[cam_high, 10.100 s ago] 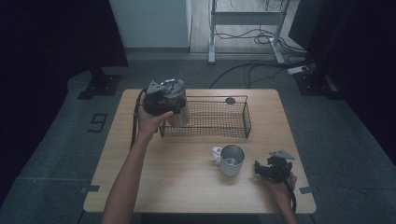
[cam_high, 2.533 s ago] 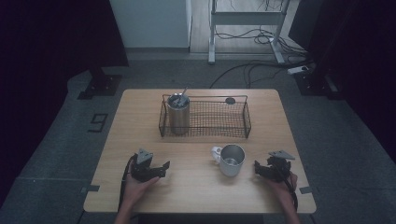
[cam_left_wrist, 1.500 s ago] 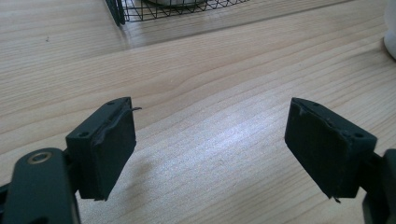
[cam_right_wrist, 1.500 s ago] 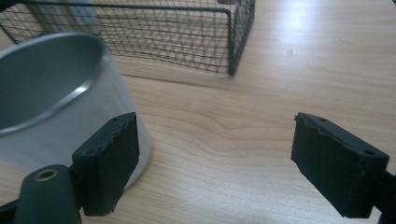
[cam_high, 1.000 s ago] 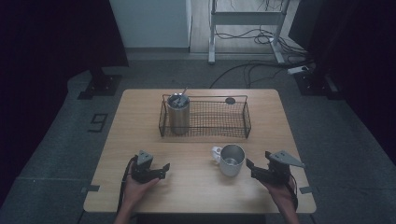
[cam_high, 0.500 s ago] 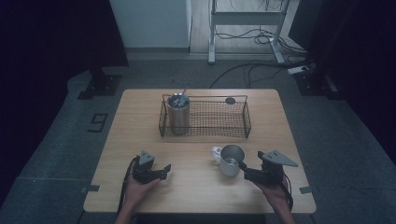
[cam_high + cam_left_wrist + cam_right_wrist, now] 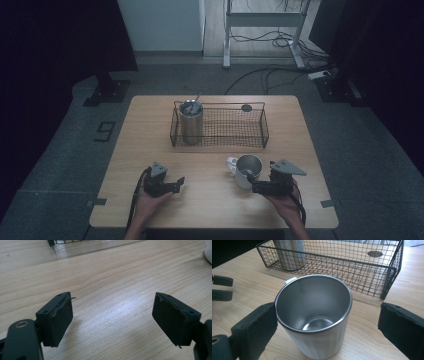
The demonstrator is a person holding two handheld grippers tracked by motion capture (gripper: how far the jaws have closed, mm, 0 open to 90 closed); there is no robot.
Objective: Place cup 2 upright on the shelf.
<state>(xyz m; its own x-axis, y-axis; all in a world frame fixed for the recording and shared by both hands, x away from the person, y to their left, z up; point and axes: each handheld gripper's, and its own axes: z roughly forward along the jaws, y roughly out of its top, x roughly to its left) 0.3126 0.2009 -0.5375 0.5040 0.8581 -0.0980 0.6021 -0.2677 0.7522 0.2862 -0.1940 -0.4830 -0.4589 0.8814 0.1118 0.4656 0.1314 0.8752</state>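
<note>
Right gripper view: mug [image 7: 314, 317] upright on desk [image 7: 372, 340], between jaws of right hand-held gripper [image 7: 329, 327] — jaws just opened wide, one pad at mug wall, other apart, no grip yet. Tumbler [image 7: 190, 121] already in wire basket [image 7: 240, 145] beyond mug. Left hand-held gripper [image 7: 112, 320] spread, empty — resting. Left: clamp mug, lift, place in basket.

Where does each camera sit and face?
High view: above the person's side, looking forward and down on the wooden table; forearms show.
Left gripper view: rides the left gripper, along open jaws over bare wood.
Right gripper view: rides the right gripper; jaws, just opened, flank the white steel-lined mug.
High, right share: mug, black wire basket.
</note>
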